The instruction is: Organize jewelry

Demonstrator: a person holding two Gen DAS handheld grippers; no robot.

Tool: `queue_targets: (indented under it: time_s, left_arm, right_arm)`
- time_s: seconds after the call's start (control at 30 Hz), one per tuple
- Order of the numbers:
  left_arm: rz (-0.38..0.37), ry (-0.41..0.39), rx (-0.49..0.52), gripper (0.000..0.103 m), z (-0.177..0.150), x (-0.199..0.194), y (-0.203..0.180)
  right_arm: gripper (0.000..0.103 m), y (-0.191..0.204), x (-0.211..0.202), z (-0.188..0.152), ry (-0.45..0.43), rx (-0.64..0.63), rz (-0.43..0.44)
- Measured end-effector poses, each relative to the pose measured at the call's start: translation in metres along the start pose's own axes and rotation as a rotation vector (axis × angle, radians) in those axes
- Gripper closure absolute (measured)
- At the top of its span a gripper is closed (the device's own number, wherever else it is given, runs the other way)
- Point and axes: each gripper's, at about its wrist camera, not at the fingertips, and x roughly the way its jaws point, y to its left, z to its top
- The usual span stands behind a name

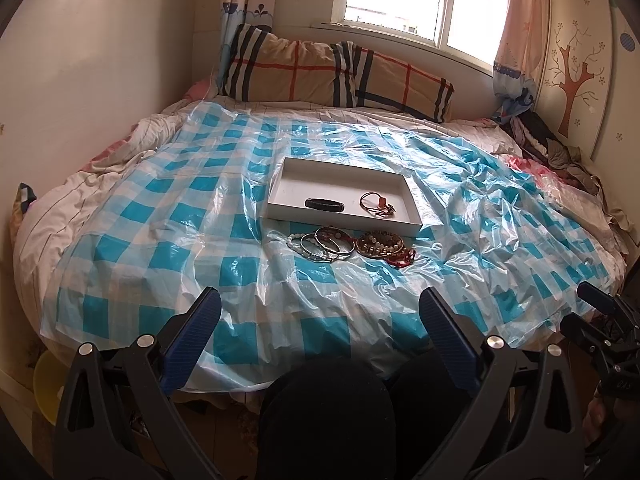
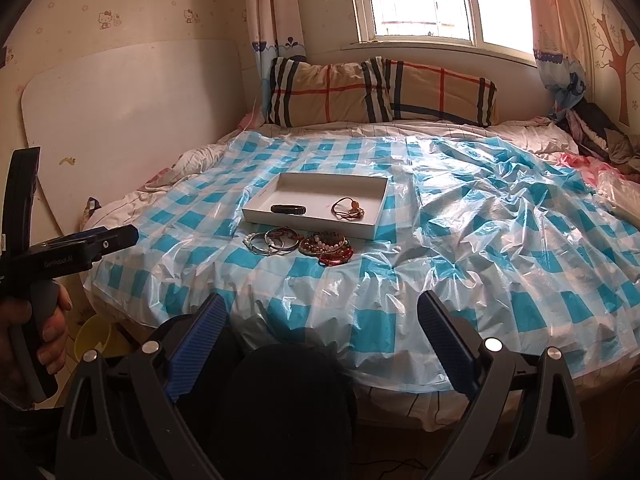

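A white shallow tray (image 1: 280, 184) (image 2: 260, 202) lies mid-bed on a blue-checked plastic sheet. In it are a black bracelet (image 1: 325, 203) (image 2: 288, 209) and a red cord bracelet (image 1: 376, 204) (image 2: 348, 208). In front of the tray lie silver bangles (image 1: 326, 246) (image 2: 268, 242), a beaded bracelet pile (image 1: 378, 244) (image 2: 324, 243) and a red bracelet (image 1: 402, 258) (image 2: 336, 258). My left gripper (image 1: 320, 308) is open and empty, well short of the jewelry. My right gripper (image 2: 322, 312) is open and empty, also back at the bed's near edge.
The plastic sheet (image 1: 160, 216) (image 2: 500, 220) is crinkled over the bed. Plaid pillows (image 1: 336, 72) (image 2: 380, 92) sit under the window. Clothes (image 1: 560, 152) pile at the right. A yellow bowl (image 2: 94, 336) is on the floor left.
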Motion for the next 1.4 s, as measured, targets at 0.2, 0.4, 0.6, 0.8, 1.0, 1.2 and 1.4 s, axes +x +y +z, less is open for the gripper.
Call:
queue_targets:
  time_s: [0.2,0.4,0.6,0.8,1.0,1.2,1.4]
  left_arm:
    - [0.007,0.013,-0.003,0.008,0.001,0.001,0.001]
    - [0.008,0.027,-0.004,0.008,0.000,0.010,0.002]
    - [0.009,0.040,-0.005,0.008,-0.002,0.019,0.003]
    - [0.012,0.052,-0.005,0.008,-0.005,0.025,0.004]
    - [0.024,0.086,-0.021,0.008,-0.010,0.042,0.015]
    - [0.047,0.116,-0.036,0.008,-0.009,0.063,0.029]
    - [0.023,0.131,-0.007,0.008,0.005,0.100,0.028]
  right_arm:
    - [0.010,0.004,0.001,-0.003,0.005,0.004,0.000]
    - [0.010,0.008,0.003,-0.008,0.016,0.011,0.003]
    - [0.010,0.001,0.013,-0.006,0.031,0.019,0.009]
    - [0.010,0.000,0.017,-0.006,0.033,0.017,0.011]
    - [0.010,0.001,0.029,0.000,0.033,-0.002,0.015]
    - [0.010,0.004,0.054,0.014,0.041,-0.043,0.040]
    - [0.010,0.000,0.095,0.027,0.061,-0.060,0.062]
